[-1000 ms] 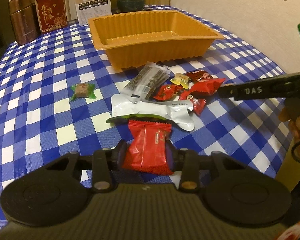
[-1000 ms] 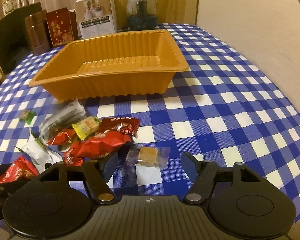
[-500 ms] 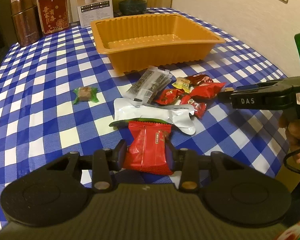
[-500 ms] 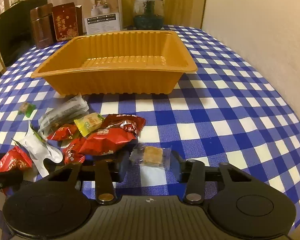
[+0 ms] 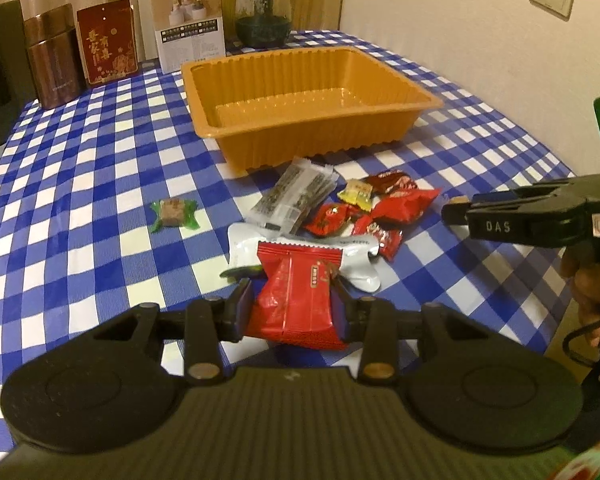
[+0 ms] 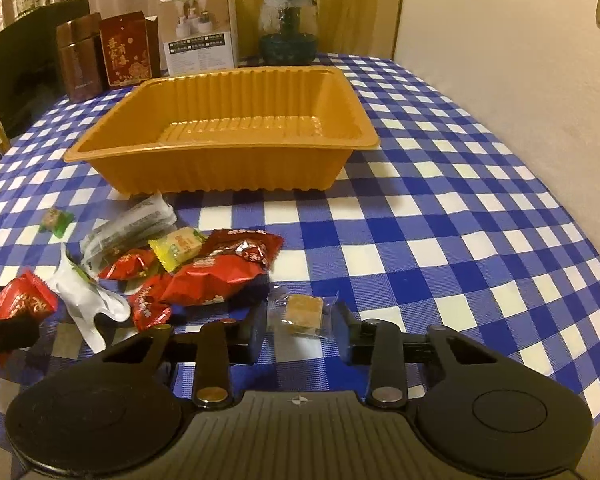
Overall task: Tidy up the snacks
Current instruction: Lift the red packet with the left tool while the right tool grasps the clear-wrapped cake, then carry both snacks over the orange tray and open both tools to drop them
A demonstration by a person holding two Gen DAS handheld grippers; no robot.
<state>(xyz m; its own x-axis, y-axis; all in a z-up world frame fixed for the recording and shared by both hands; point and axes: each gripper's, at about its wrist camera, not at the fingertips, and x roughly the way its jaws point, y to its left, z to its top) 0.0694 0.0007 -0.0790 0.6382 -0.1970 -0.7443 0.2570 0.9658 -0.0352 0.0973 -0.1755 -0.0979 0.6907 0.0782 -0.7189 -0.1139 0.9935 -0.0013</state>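
We see our left gripper (image 5: 292,312) clamped on a red packet (image 5: 296,300); our right gripper (image 6: 300,326), jaws just closing, pinches a clear-wrapped candy (image 6: 302,314), its lower edge hidden.

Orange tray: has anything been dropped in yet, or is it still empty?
Empty. Both wrist views show the orange tray with a bare ribbed floor; the snack pile lies on the tablecloth in front of it.
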